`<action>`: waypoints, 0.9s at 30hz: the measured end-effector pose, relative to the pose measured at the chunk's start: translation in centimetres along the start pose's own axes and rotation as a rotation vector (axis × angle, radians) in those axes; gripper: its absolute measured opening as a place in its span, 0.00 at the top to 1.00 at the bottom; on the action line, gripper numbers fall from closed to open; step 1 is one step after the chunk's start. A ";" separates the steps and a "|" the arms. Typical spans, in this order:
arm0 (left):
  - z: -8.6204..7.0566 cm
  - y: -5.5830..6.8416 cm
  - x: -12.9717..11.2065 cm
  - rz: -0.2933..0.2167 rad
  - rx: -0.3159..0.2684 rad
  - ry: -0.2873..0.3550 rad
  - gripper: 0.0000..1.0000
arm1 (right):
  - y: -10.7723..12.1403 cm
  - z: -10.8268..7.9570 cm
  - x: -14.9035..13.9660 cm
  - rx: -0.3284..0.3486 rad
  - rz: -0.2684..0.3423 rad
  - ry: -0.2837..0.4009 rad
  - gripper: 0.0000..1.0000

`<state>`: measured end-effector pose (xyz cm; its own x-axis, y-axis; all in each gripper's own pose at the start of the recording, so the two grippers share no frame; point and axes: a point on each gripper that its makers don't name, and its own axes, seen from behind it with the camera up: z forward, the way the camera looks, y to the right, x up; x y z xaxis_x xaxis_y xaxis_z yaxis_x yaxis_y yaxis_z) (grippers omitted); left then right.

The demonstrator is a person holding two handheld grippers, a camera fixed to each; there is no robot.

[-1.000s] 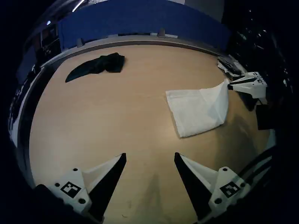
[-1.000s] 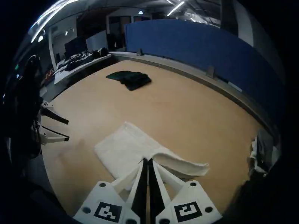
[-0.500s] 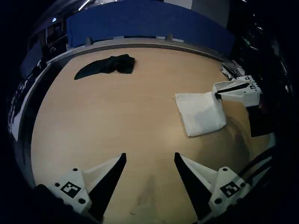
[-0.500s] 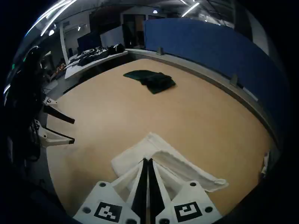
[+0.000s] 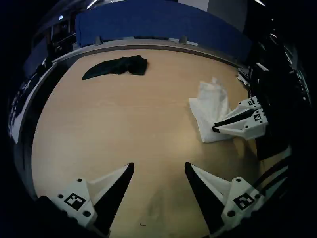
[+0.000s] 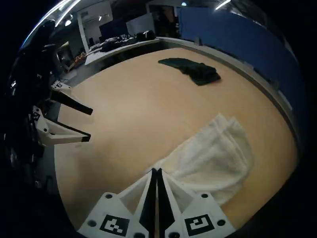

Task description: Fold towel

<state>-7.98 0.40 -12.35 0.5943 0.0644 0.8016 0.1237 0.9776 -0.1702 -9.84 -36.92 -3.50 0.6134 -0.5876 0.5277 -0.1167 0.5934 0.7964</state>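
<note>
A white towel (image 5: 212, 106) lies bunched and partly folded on the wooden table (image 5: 119, 115), toward its right side. My right gripper (image 6: 156, 171) is shut on the towel's near corner, with the towel (image 6: 214, 155) spreading away from its tips. In the left gripper view that right gripper (image 5: 216, 128) holds the towel's near edge low over the table. My left gripper (image 5: 158, 166) hangs open over bare wood, well apart from the towel, nothing between its fingers. From the right gripper view, the left gripper (image 6: 89, 125) shows at the far left, open.
A dark cloth (image 5: 119, 66) lies crumpled at the table's far side, also seen as the dark cloth (image 6: 192, 69). A blue partition (image 5: 158, 20) runs behind the table. Desks with monitors (image 6: 119, 33) stand beyond. A small pile of items (image 5: 243, 73) sits at the right edge.
My right gripper has pulled the towel corner toward the near edge of the table, dragging the top layer over. The towel now looks narrower and bunched. The left gripper has stayed open, hardly moving.
</note>
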 end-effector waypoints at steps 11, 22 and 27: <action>0.3 -0.6 -0.2 0.001 0.004 -0.003 0.04 | -0.5 1.0 -0.9 0.013 0.022 -0.018 0.97; 0.5 -0.2 -0.2 0.013 0.001 -0.008 0.04 | -0.3 -0.7 -0.6 0.010 0.033 0.028 0.43; 0.6 0.1 0.0 0.016 0.001 -0.009 0.04 | 0.5 -1.8 -0.8 -0.008 0.055 0.053 0.28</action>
<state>-8.43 0.57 -12.06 0.5894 0.0820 0.8037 0.1135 0.9766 -0.1829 -8.94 -35.14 -4.08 0.6470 -0.5242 0.5537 -0.1450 0.6283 0.7643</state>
